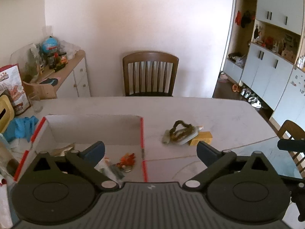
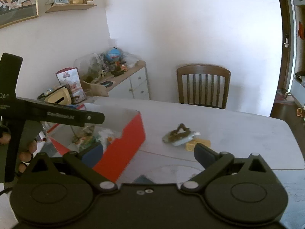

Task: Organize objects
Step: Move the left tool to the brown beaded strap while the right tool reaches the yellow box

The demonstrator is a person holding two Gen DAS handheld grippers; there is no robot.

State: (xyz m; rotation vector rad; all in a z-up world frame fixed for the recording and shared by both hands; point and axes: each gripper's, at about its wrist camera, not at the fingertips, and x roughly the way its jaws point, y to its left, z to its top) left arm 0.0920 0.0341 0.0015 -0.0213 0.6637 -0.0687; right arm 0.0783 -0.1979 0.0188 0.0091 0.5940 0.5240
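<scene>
A red and white cardboard box (image 1: 141,133) stands open on the white table (image 1: 219,114); small packets and an orange item (image 1: 127,159) lie inside. Right of it lies a pile: a grey pouch with a dark brown cord (image 1: 180,132) on top, and a yellow wooden block (image 1: 202,137). My left gripper (image 1: 150,150) is open and empty, held over the box's near right corner. In the right wrist view the box (image 2: 124,148) is to the left, the pouch with cord (image 2: 179,135) and block (image 2: 198,144) lie ahead. My right gripper (image 2: 147,153) is open and empty.
A wooden chair (image 1: 150,74) stands behind the table, another chair (image 1: 291,133) at the right. A blue cloth (image 1: 21,126), a glass (image 1: 36,103) and a printed bag (image 1: 13,89) lie left of the box. A cluttered sideboard (image 1: 63,74) stands at the back left. The left gripper's body (image 2: 47,114) shows at the right wrist view's left.
</scene>
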